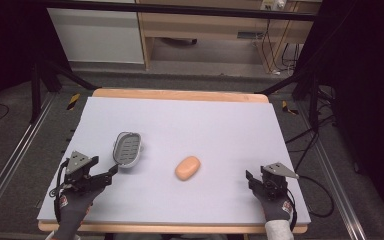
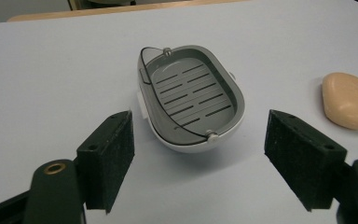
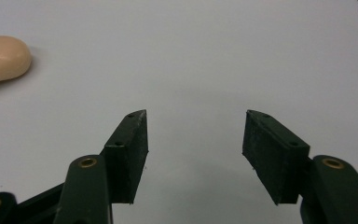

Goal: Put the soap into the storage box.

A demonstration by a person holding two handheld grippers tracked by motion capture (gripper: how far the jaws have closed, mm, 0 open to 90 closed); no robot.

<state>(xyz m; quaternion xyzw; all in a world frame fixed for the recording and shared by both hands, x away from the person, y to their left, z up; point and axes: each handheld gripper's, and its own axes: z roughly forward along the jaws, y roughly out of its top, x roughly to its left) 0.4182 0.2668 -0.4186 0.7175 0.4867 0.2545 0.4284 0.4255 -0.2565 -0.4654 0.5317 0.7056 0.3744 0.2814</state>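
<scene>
The desk (image 1: 180, 120) was bright under light from above, and the room around it was dark. Shadows were small and soft. The soap (image 2: 348, 100) looked a little blurry at the right edge.

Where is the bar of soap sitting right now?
In the high view the soap lies bare on the table, near its middle towards the person's edge, just right of the soap dish and not touching it, between the two grippers.
</scene>
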